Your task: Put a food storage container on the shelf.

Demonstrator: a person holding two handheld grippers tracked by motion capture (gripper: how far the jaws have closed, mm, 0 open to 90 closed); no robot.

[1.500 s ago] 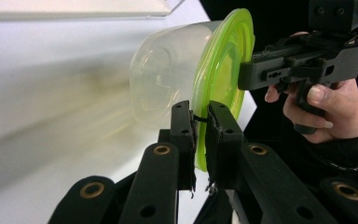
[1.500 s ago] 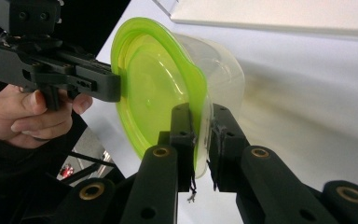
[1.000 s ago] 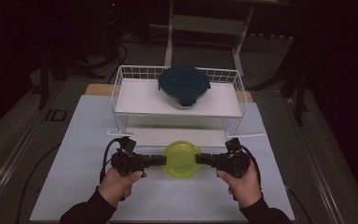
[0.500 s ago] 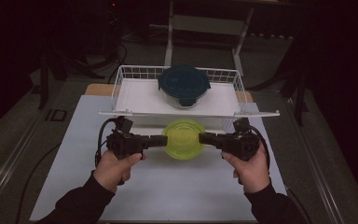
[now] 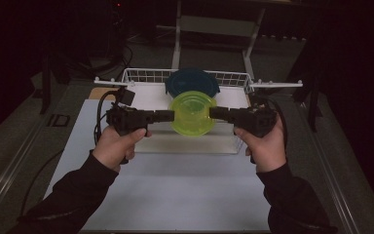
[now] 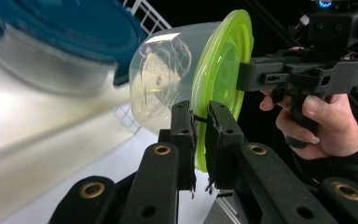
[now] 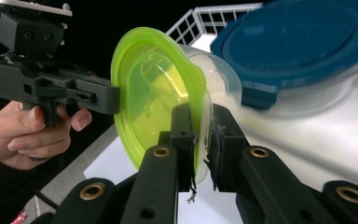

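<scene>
A clear tub with a lime green lid [image 5: 193, 113] hangs in the air in front of the white wire rack [image 5: 141, 76], its lid facing the high camera. My left gripper [image 5: 171, 116] is shut on the lid's left rim, and my right gripper [image 5: 212, 113] is shut on the opposite rim. In the left gripper view, the left gripper [image 6: 200, 122] pinches the green rim [image 6: 223, 70], with the right gripper [image 6: 243, 75] across it. In the right gripper view, the right gripper [image 7: 203, 122] clamps the green lid [image 7: 151, 93], and the left gripper [image 7: 115, 99] is opposite.
A larger tub with a dark blue lid [image 5: 192, 80] sits on the rack's top shelf, right behind the held tub. The rack's white shelf [image 5: 146, 100] lies below the hands. A white mat [image 5: 185, 190] covers the table in front. A metal stand [image 5: 246, 48] is behind the rack.
Both hands have lifted the green-lidded tub from low over the mat in front of the rack up to the level of the top shelf, close to the blue-lidded tub.
</scene>
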